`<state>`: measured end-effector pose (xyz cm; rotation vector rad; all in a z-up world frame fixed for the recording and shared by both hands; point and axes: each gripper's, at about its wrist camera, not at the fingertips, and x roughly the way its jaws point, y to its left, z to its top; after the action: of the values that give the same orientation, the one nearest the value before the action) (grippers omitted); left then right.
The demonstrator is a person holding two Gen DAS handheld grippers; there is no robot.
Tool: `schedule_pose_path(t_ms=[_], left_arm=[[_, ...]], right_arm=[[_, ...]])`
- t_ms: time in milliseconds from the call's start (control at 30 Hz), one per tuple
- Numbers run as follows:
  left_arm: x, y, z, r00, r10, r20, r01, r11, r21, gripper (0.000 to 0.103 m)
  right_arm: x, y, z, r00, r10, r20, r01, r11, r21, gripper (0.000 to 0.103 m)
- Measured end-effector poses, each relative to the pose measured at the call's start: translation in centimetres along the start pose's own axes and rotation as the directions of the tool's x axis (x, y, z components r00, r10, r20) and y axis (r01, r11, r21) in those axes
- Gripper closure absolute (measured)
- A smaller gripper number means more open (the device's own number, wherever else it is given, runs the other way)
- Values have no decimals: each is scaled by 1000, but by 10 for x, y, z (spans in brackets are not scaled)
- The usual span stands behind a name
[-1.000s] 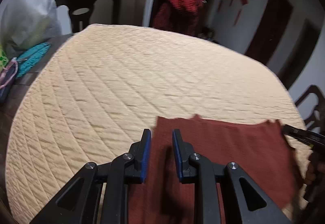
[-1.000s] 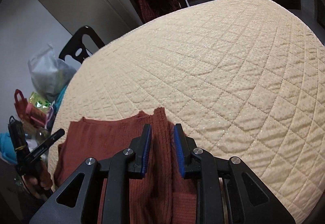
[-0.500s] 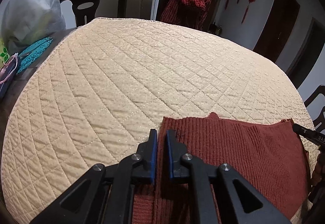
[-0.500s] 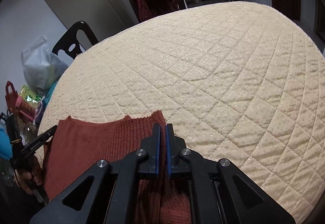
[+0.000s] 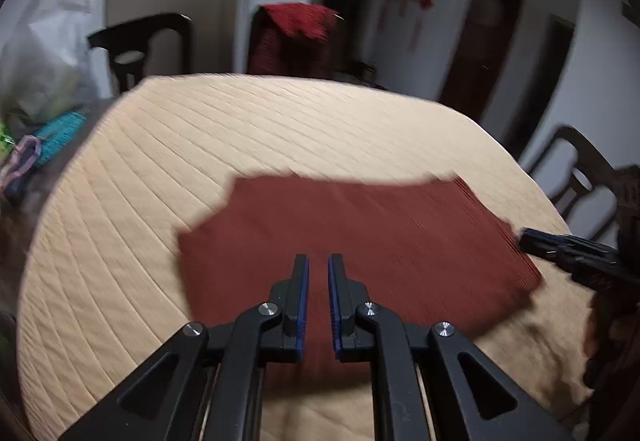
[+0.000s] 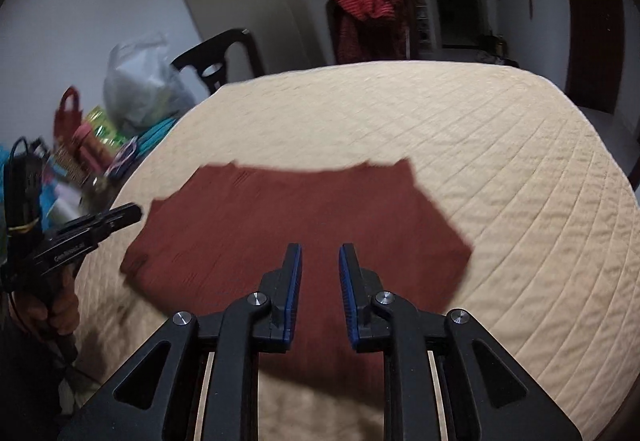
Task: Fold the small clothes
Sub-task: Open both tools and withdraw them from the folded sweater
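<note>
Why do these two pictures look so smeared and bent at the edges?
Left wrist view: motion blur smears the red garment and quilt, while the left gripper stays sharp. Right wrist view: milder blur, right gripper crisp. Both bend from the fisheye lens.

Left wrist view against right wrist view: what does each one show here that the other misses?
Only the left wrist view shows the wooden chair at the table's right side and the right tongs reaching in from the right. Only the right wrist view shows the red bag, the clutter around it and the left tongs held in a hand. Both share the rust-red garment lying flat on the quilted cover, the plastic bag, the chair draped in red cloth, and open tongs holding nothing.
</note>
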<state>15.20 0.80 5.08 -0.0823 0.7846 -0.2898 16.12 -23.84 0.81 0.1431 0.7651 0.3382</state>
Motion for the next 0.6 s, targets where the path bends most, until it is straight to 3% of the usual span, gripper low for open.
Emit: schedule_pose_path(t_ms=[100, 233, 333, 600], left_arm=[[5, -22, -19, 999, -26, -29, 26, 999, 26, 92], [25, -40, -29, 996, -34, -77, 37, 999, 37, 92], [37, -48, -41, 993, 8, -120, -4, 999, 39, 91], [22, -51, -38, 997, -23, -77, 26, 999, 26, 91]], right_arm=[[6, 25, -26, 999, 16, -37, -18, 999, -45, 84], [22, 45, -36, 998, 11, -62, -15, 997, -78, 84], [39, 44, -40, 994, -31, -103, 21, 996, -90, 84], [22, 29, -39, 998, -37, -53, 35, 999, -41, 85]])
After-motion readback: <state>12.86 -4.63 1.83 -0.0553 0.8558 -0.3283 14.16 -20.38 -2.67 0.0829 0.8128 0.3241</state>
